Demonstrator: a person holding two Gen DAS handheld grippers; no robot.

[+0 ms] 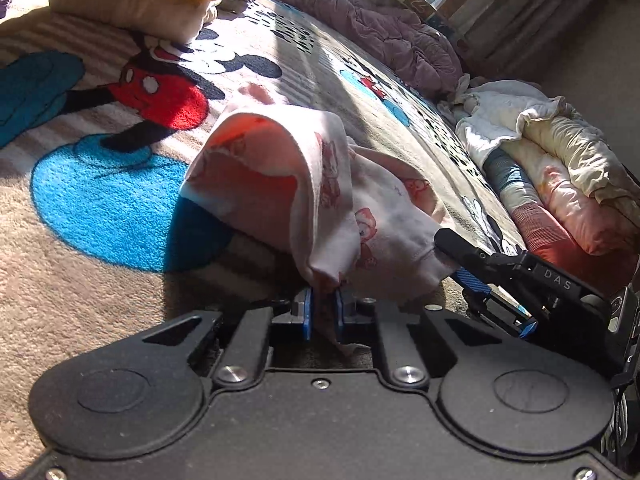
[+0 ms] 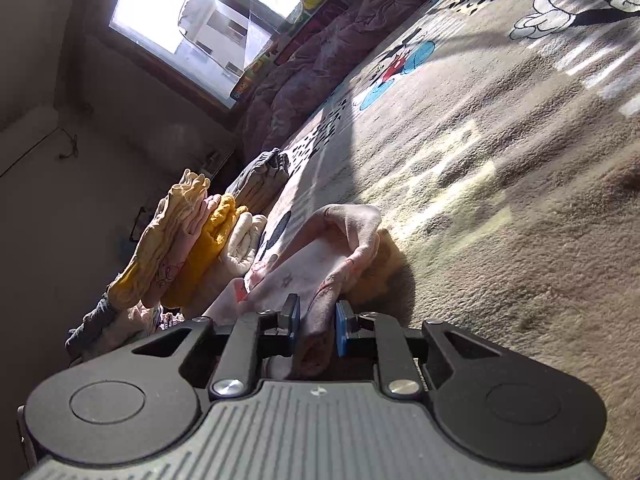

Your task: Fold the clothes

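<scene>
Pinching the soft pink printed garment [image 1: 320,200], both the left gripper [image 1: 323,312] and right gripper [image 2: 317,326] clamp bunched folds.

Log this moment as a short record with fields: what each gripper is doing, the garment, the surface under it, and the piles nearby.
left gripper: shut on the pink printed garment
right gripper: shut on the same garment
garment state: bunched, arched in a loop above the cartoon-mouse blanket
folded stack: yellow, pink and cream pieces, at the blanket's far edge
unfolded heap: cream, pink and striped clothes on the other side
background: purple quilt, window
</scene>
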